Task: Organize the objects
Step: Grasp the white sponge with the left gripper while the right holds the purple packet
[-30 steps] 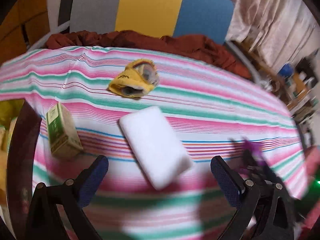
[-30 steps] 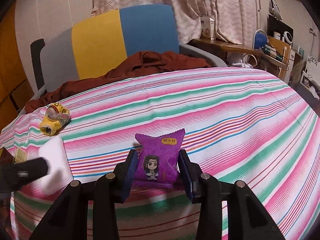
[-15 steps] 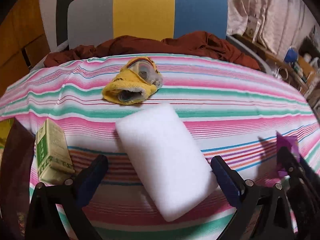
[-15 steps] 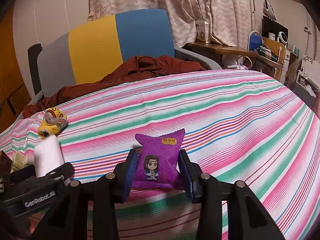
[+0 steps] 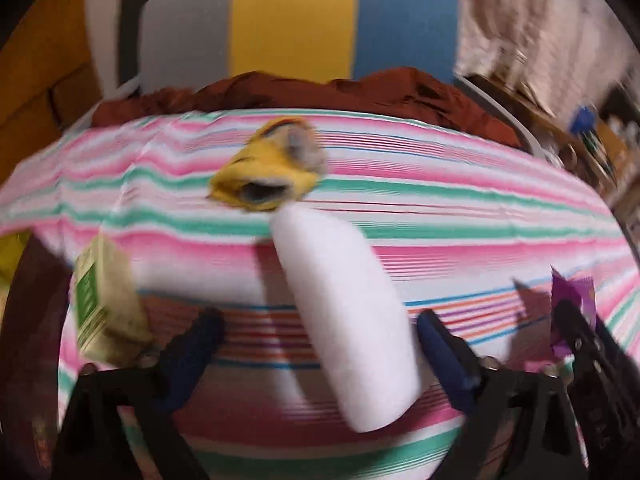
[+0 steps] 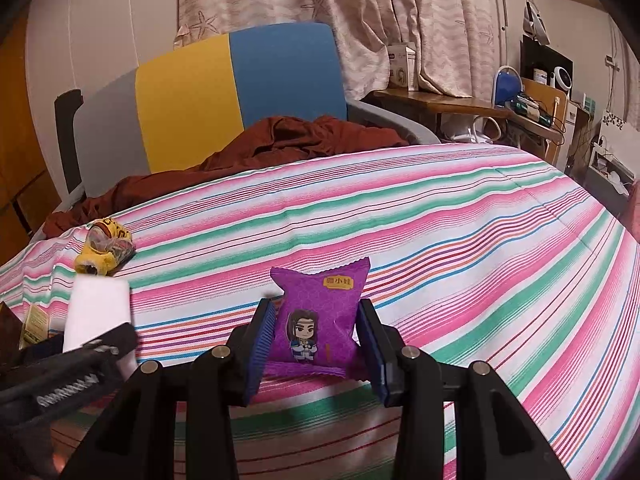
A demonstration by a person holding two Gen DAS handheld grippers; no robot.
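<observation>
A white foam block (image 5: 344, 312) lies on the striped cloth (image 5: 460, 216), running away from me between the blue pads of my left gripper (image 5: 318, 328). The jaws are closing. The right pad is near the block's edge, while the left pad (image 5: 200, 332) stands clear of it. My right gripper (image 6: 316, 320) is shut on an upright purple snack packet (image 6: 320, 316) with a cartoon figure on it. That packet (image 5: 572, 296) shows at the right of the left wrist view. The left gripper's finger (image 6: 80, 352) and the block (image 6: 98, 308) appear low left in the right wrist view.
A yellow soft toy (image 5: 272, 176) lies just beyond the block. A green and cream carton (image 5: 104, 304) sits left of my left gripper. A rust-brown cloth (image 6: 280, 144) and a grey, yellow and blue chair back (image 6: 232, 92) are behind. A cluttered side table (image 6: 520, 108) stands at the right.
My left gripper has closed in around the white block and its jaws have narrowed; the view has rolled and blurred. The right gripper and its packet have stayed put.
</observation>
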